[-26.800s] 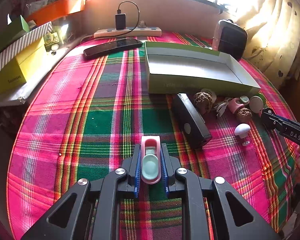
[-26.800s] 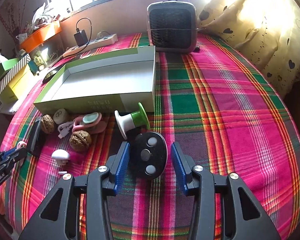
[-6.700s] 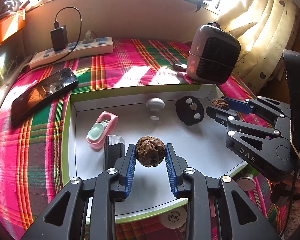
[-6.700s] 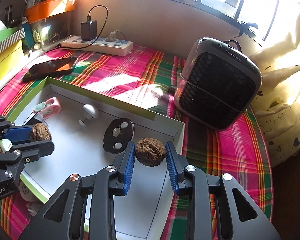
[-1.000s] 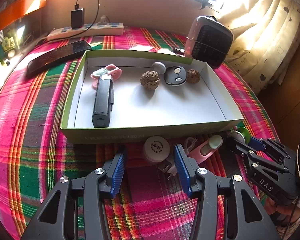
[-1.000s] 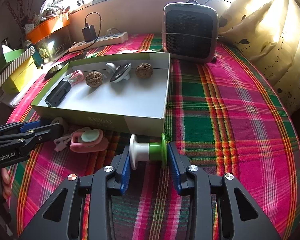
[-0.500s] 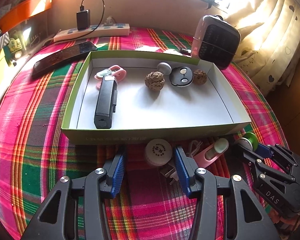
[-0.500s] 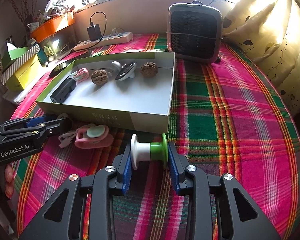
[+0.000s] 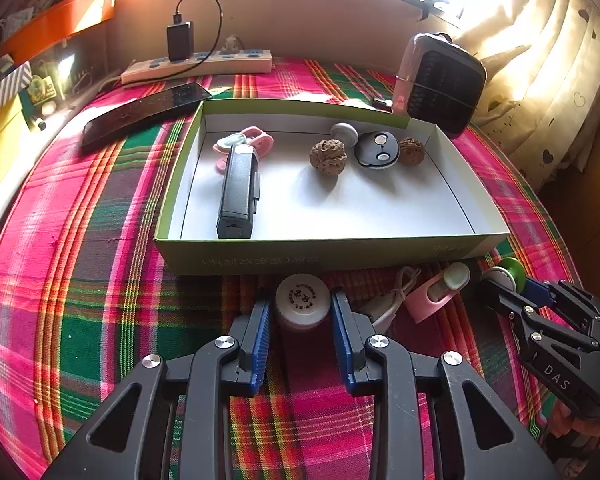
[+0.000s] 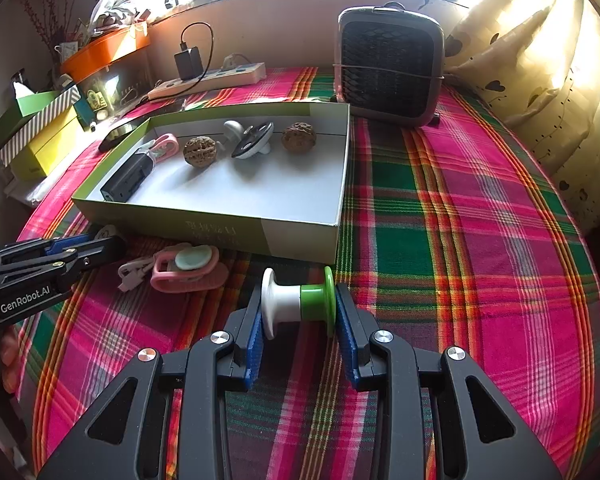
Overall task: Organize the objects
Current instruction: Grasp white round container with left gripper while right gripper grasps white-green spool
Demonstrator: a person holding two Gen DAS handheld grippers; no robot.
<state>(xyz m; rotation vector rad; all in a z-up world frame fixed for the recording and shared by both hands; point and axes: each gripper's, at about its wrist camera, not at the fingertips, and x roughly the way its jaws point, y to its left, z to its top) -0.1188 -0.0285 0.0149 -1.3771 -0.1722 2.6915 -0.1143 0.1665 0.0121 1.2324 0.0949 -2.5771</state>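
Note:
A green-rimmed box (image 9: 328,256) (image 10: 204,220) on the plaid cloth holds a black device (image 9: 238,190), a pink clip (image 9: 248,140), two walnuts (image 9: 328,156) (image 9: 412,151), a black disc (image 9: 378,150) and a white knob (image 9: 345,133). My left gripper (image 9: 302,316) is shut on a white round cap (image 9: 302,298) in front of the box. My right gripper (image 10: 298,312) is shut on a white and green spool (image 10: 300,304) at the box's near right corner. A pink clip (image 10: 188,266) and a white cable (image 10: 130,270) lie between them.
A phone (image 9: 144,114) lies left of the box. A power strip (image 9: 198,66) with a charger runs along the back wall. A small dark heater (image 10: 390,66) stands behind the box. Yellow and green boxes (image 10: 46,136) are at the left, a curtain (image 10: 540,60) at the right.
My left gripper has closed in around the white cap and now grips it. My right gripper keeps its hold on the spool and has lifted slightly.

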